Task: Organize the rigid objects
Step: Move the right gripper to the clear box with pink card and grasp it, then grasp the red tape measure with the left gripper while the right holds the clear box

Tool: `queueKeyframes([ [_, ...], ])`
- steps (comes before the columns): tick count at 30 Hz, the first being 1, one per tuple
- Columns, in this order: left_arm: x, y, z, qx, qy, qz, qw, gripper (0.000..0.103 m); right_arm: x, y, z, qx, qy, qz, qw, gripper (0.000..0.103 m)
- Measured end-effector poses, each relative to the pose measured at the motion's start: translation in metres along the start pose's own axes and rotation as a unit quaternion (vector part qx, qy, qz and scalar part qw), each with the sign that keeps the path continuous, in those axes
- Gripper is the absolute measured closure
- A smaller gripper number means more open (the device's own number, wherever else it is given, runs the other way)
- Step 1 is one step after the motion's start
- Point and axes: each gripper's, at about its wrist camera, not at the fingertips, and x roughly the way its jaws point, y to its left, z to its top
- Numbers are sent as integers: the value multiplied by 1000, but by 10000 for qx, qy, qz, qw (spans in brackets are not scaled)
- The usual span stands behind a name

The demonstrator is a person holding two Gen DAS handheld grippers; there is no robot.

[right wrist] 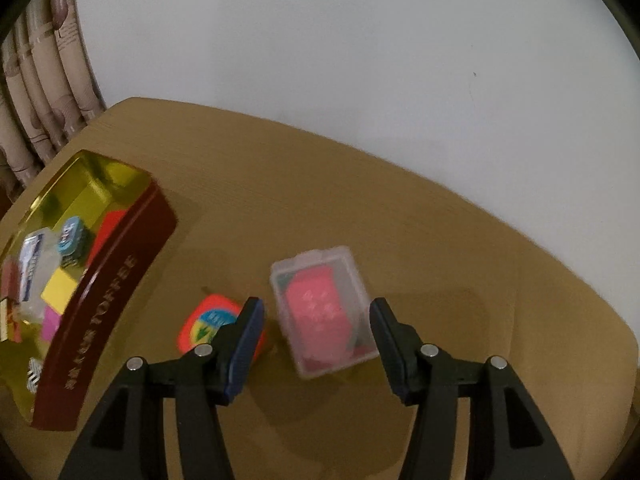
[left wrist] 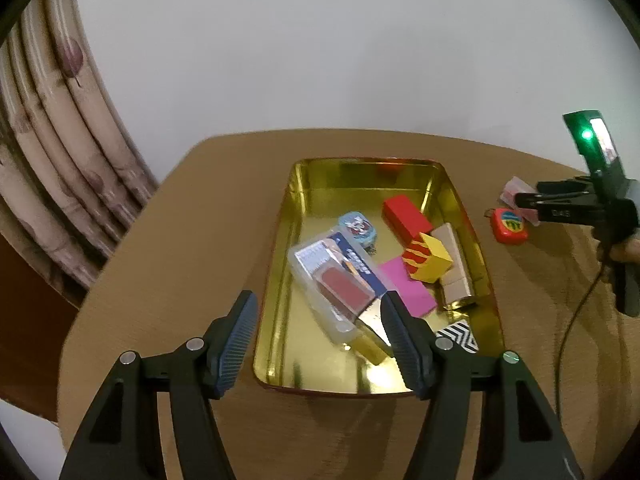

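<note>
Tin's [right wrist: 105, 292] TOFFEE lettering, right view only

I seem to be in a home, a lived-in room rather than a lab or workshop. To my left hang pleated cream curtains [left wrist: 60, 152] printed with mauve leaf shapes, the kind found in a living room or bedroom. Behind is a plain white painted wall [left wrist: 340, 48]. The tan wood-grain surface [left wrist: 168, 240] with rounded corners looks like a small household table, and on it sits a gold-lined dark red toffee tin [right wrist: 108, 292] (a sweets tin reused for storing small household odds and ends).
</note>
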Motion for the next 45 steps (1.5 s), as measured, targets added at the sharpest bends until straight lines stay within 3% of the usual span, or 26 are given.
queueKeyframes([
  [9,6,2,3,-140,36,29,9999,42,22,2,-7,-87,118,21,9999,42],
  [12,5,1,3,-115,28,40,9999,42,19,2,-14,111,9,2,9999,48],
  [22,-1,-17,-3,113,60,-69,9999,42,-15,2,-50,460,-164,-264,9985,49],
  [29,-14,-56,-8,397,-13,-409,9984,42,-52,5,-85,784,-189,-214,9965,49],
  [35,-18,-114,6,825,-70,-692,9942,42,-91,13,-112,809,-379,-156,9959,49],
  [39,0,-151,33,783,122,-1131,9904,42,-115,-6,-121,913,-481,-140,9946,48],
  [43,34,-173,49,745,423,-1190,9892,42,-137,-19,-134,1038,-568,-104,9929,48],
  [45,56,-182,53,765,611,-1046,9897,43,-141,-19,-141,1078,-590,-95,9924,48],
])
